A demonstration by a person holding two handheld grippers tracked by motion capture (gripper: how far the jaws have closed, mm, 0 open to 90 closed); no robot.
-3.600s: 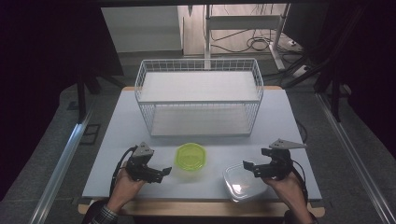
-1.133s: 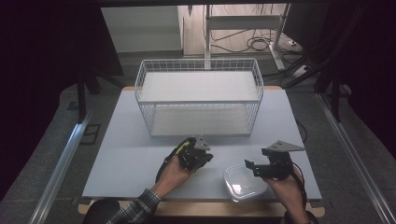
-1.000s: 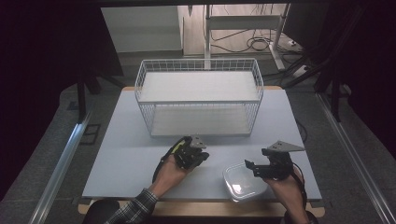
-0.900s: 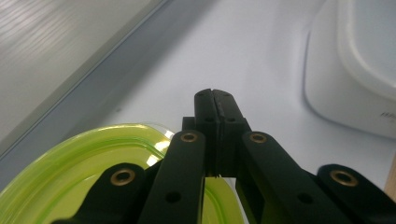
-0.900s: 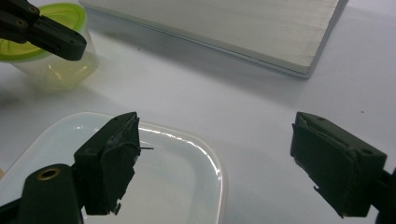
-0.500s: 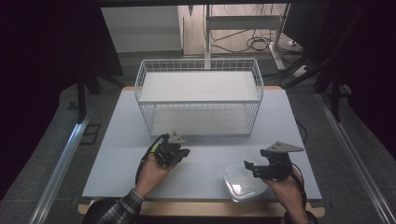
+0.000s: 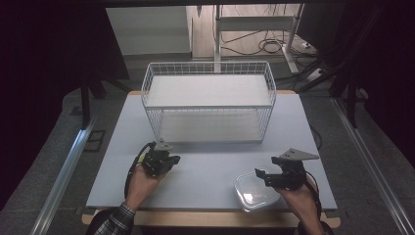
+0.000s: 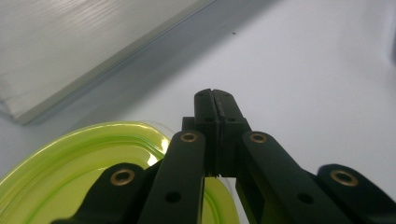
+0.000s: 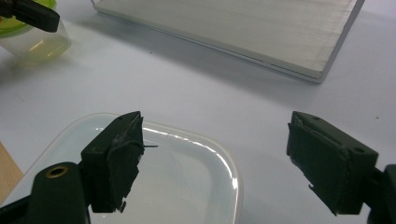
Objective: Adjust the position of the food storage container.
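The green-lidded tub (image 8: pixel 88 177) sits on the table (image 7: pixel 215 169) towards its front left, a little in front of the wire basket's left corner, and the left gripper (image 8: pixel 215 103) has it by the rim: in the left gripper view the two black jaws are pressed together with the thin edge of the yellow-green lid caught between them. In the right gripper view the same tub (image 9: pixel 35 39) shows far off at the top left as a clear body under a green lid, with the dark jaws of the other tool across its top. In the high view the left gripper (image 7: pixel 159 159) covers the tub, and the hand (image 7: pixel 142 183) behind it comes out of a checked sleeve. The right gripper (image 9: pixel 224 163) is well apart from this, at the front right of the table (its jaws stand wide apart and hold nothing), and it hovers over the clear square container (image 9: pixel 154 172) there, the left jaw above the container's shiny top and the right jaw beyond its edge, above bare table. In the high view that container (image 7: pixel 252 193) lies near the front edge, just left of the right gripper (image 7: pixel 274 178). The white wire basket (image 7: pixel 208 105) stands behind both, at the middle of the table.
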